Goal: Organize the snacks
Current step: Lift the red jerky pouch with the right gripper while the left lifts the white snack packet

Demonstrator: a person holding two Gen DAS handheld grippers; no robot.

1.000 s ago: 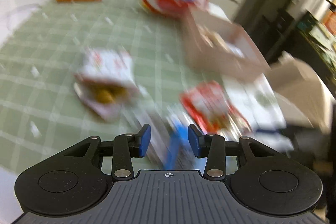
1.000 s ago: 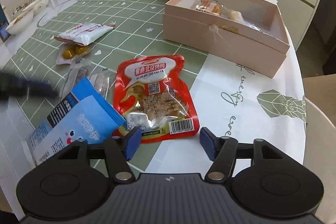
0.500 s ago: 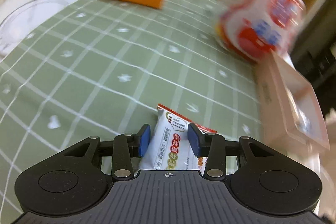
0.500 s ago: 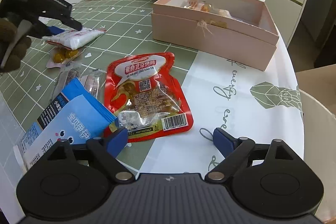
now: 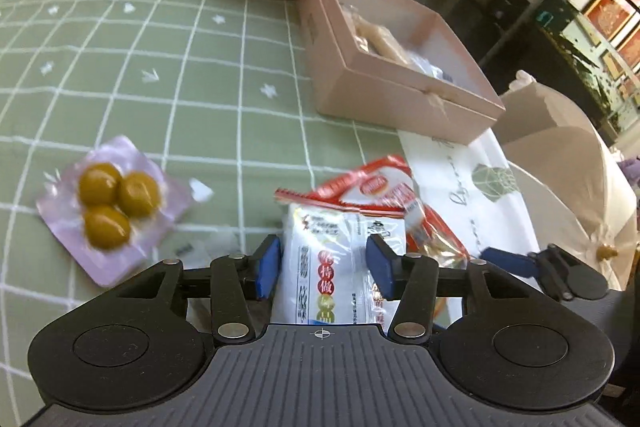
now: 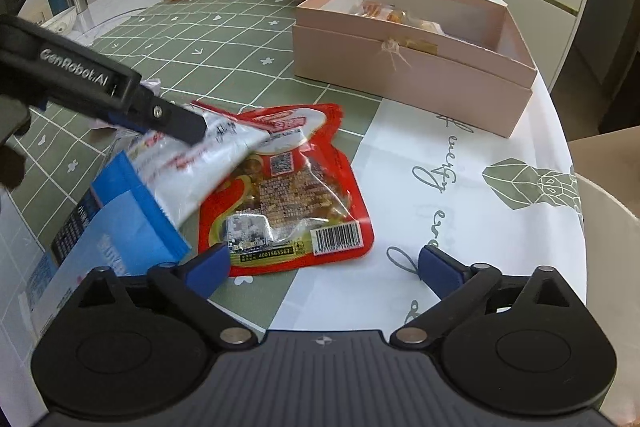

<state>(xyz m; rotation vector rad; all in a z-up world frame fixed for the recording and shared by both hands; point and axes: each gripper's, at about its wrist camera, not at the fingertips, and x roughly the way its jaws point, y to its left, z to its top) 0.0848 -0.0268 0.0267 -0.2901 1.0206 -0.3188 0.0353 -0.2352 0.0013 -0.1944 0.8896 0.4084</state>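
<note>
The white snack packet (image 5: 332, 259) could slip free and drop short of the pink box (image 5: 400, 95), since the left gripper (image 5: 324, 263) has just been opening its fingers with the packet between them: the blue pads now stand beside the packet's edges rather than pressing it, so nothing firm holds it. In the right wrist view the packet sags from the left gripper's tip across the top of the red snack pouch (image 6: 288, 187) and the blue packet (image 6: 120, 227), all on the table (image 6: 224, 43), and it may slide off that heap. The right gripper (image 6: 324, 263) has also just been opening; its fingers are spread wide and empty, just before the red pouch's lower edge, with the pouch ahead of them, not between them. The box sits well apart, beyond the pouch.
</note>
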